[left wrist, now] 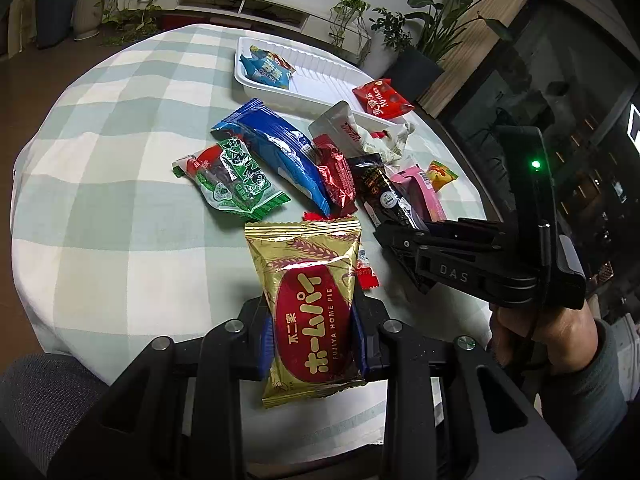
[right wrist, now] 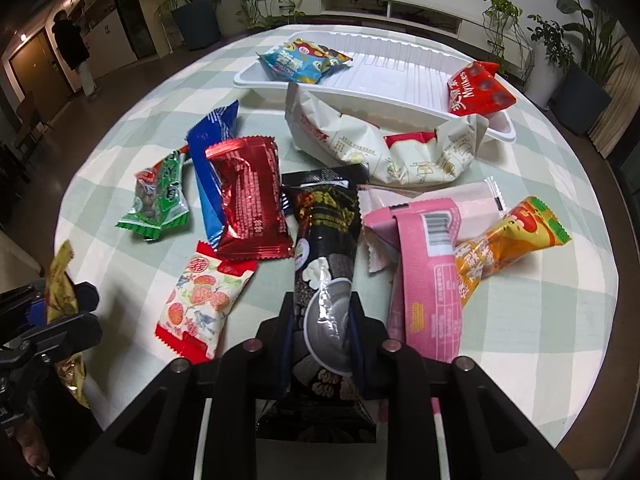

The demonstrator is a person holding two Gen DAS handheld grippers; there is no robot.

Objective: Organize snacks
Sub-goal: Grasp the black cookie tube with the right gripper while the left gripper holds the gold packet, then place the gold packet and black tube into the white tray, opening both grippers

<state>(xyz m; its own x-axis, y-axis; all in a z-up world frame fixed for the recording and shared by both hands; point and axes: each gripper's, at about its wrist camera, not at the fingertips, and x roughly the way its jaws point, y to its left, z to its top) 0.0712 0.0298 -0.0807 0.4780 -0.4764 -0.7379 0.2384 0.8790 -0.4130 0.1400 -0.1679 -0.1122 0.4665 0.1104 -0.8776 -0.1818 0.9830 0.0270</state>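
My left gripper (left wrist: 313, 322) is shut on a gold Fujiya Home Pie packet (left wrist: 308, 264), held just above the checked tablecloth. In the right wrist view that gripper (right wrist: 60, 312) shows at the left edge. My right gripper (right wrist: 322, 322) is shut on a long black snack packet (right wrist: 324, 232), its pads pressing both sides; the packet's far end lies among the pile. The left wrist view shows the right gripper (left wrist: 384, 232) at that packet (left wrist: 376, 184). A white tray (right wrist: 248, 78) at the back holds blue packets (right wrist: 296, 64) and a red packet (right wrist: 478, 92).
Loose snacks lie around: blue pack (right wrist: 210, 160), green pack (right wrist: 160, 200), red foil pack (right wrist: 250, 196), floral white pack (right wrist: 204, 304), crumpled white pack (right wrist: 380, 148), pink pack (right wrist: 428, 264), orange pack (right wrist: 508, 240). Potted plants ring the round table. A person (right wrist: 74, 56) stands far left.
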